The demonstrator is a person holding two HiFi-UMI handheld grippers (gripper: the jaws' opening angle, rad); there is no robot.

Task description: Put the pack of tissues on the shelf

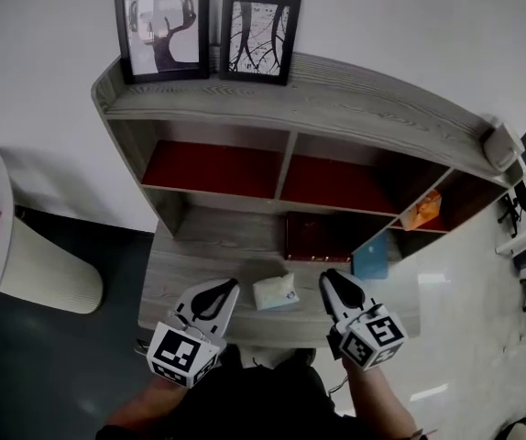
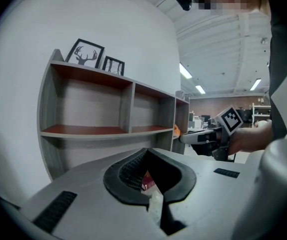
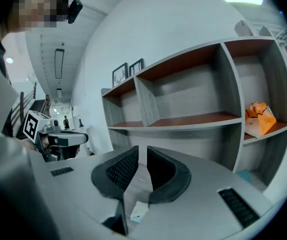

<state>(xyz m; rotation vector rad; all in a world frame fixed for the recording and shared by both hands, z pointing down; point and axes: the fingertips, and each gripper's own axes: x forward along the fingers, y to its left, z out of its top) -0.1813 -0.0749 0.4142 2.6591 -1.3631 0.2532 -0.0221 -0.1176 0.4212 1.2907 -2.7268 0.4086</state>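
Left gripper (image 2: 146, 151) shut tight, empty. Right gripper (image 3: 139, 149) open just a sliver, gripping nothing. Pack of tissues (image 1: 275, 293), soft pale wrapper, flat on grey woodgrain table (image 1: 190, 257) between both, below boxy shelf (image 1: 336, 108) with red boards.

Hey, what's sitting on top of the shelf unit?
A larger framed picture and a smaller framed picture stand side by side at the left end on top of the shelf unit, backed by the wall. Anything directly behind the frames is covered.
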